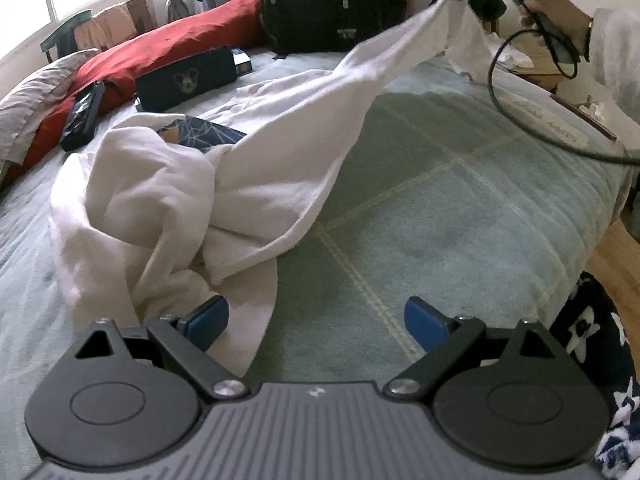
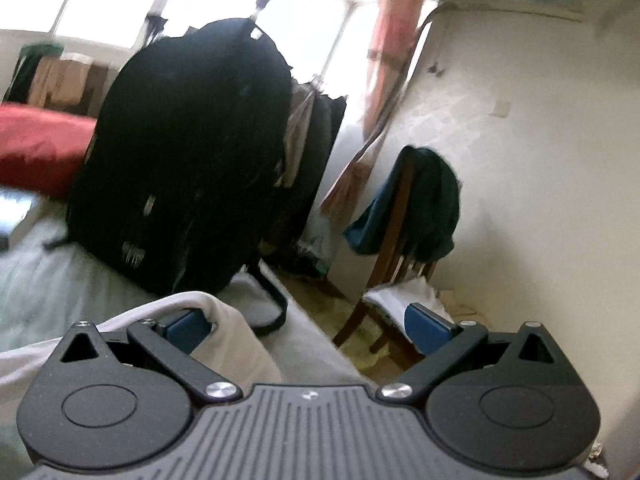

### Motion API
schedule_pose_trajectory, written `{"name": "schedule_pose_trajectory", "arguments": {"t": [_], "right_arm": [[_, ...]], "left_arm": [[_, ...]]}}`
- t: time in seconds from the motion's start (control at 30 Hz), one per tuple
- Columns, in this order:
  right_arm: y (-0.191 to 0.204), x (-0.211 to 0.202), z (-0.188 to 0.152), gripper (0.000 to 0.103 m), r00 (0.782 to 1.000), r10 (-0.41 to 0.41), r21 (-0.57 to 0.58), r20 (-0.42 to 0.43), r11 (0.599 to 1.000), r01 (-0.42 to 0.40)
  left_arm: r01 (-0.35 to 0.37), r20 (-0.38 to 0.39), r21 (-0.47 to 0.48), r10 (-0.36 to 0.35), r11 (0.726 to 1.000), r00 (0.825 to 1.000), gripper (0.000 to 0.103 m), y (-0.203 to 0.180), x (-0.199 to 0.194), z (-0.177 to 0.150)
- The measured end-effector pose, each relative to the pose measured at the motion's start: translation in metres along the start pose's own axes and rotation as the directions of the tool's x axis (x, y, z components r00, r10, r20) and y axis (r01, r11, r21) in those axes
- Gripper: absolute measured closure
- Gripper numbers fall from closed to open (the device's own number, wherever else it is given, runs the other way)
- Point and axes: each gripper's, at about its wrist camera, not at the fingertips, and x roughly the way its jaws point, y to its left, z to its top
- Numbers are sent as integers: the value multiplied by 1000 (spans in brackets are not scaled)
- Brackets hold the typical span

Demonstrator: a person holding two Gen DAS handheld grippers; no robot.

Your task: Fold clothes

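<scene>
A white garment (image 1: 168, 208) lies crumpled on the pale green bedspread (image 1: 460, 208). One long part of it rises taut to the upper right, where a person's hand (image 1: 560, 12) holds my right gripper (image 1: 486, 0). In the right wrist view my right gripper (image 2: 316, 326) stands open, with the white cloth (image 2: 236, 332) draped over its left finger (image 2: 184, 326). My left gripper (image 1: 316, 322) is open and low over the bed. Its left finger (image 1: 208, 320) is at the garment's near edge, and nothing sits between the pads.
A black backpack (image 1: 332, 4) stands at the back of the bed beside a red pillow (image 1: 168, 48) and a dark case (image 1: 184, 80). A black cable (image 1: 516, 120) hangs from the right gripper. A wooden chair (image 2: 396, 248) with dark clothing stands past the bed's right edge.
</scene>
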Motion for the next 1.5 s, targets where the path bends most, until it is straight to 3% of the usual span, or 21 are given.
{"name": "schedule_pose_trajectory", "arguments": {"t": [0.23,0.47,0.57,0.73,0.87,1.03,1.13,1.27,1.5], "right_arm": [[9,25,-33,0,981,87,-12,-173,996,-91],[15,50,-60,0,908,236,50,-347,971,-234],[14,57,-68,0,906,223,75,-359,975,-210],[11,73,-70,0,866,340,183,-366,939,-291],[23,85,-68,0,862,354,192,-362,934,-303],[3,100,-77,0,877,270,198,-397,958,-205],[-21,106,-79,0,895,147,164,-422,983,-84],[-42,103,-76,0,896,17,100,-444,994,31],[-43,43,-66,0,889,183,158,-419,979,-127]], "left_arm": [[-3,-1,-3,3,1000,1000,8,0,-3,-3],[-6,-20,5,6,1000,1000,8,-4,4,-3],[-5,-25,13,6,1000,1000,8,-4,6,-3],[-8,-32,12,8,1000,999,8,-5,12,-2],[-8,-35,19,9,1000,999,8,-8,15,0],[-4,-34,17,5,1000,999,8,-6,16,1],[-5,-31,13,5,1000,1000,8,-6,16,1],[-3,-29,14,3,1000,1000,8,-7,14,-1],[-2,-14,4,2,1000,1000,8,-4,3,-5]]}}
